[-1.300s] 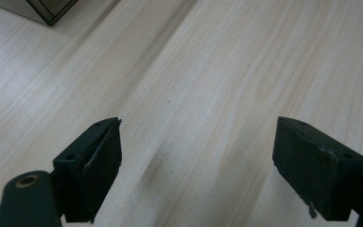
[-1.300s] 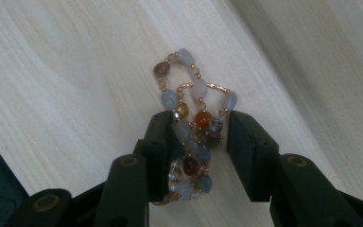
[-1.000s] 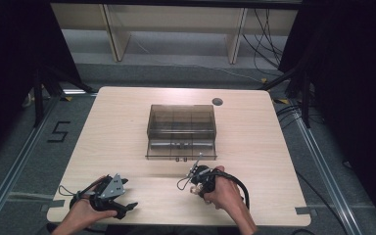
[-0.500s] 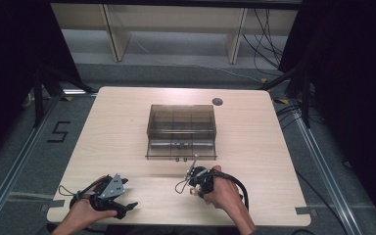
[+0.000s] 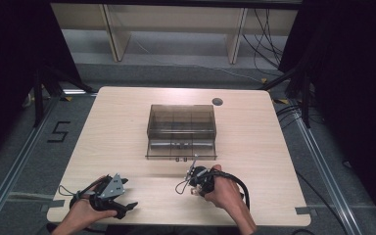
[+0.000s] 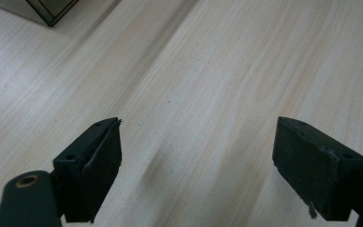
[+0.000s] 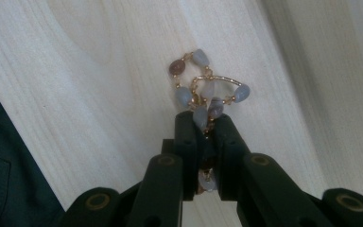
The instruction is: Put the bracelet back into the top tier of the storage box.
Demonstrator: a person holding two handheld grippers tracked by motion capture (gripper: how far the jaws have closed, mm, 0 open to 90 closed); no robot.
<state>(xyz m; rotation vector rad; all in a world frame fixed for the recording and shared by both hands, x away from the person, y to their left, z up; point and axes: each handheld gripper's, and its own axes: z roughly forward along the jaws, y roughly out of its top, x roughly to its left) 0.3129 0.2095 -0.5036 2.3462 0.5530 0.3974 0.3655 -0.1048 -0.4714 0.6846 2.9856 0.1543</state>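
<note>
A bracelet of pale blue and brown beads on gold wire point(image 7: 203, 90) lies bunched on the light wooden table point(image 5: 274, 147). My right gripper point(image 7: 208, 120) points down at it and has just been closing. Its jaws are now shut on the near beads, and part of the strand is squeezed between the pads. From above, the right gripper point(image 5: 193, 188) sits near the front middle of the table, in front of a smoky clear box point(image 5: 181, 120). My left gripper point(image 5: 127, 209) rests at the front left. In its own view the left gripper point(image 6: 198, 161) is wide open over bare wood.
The box has a low drawer point(image 5: 181, 148) pulled out toward me, with small dark items inside. A dark round grommet point(image 5: 217, 102) sits at the table's back right. Shelving stands behind the table, and cables run along the floor on the right.
</note>
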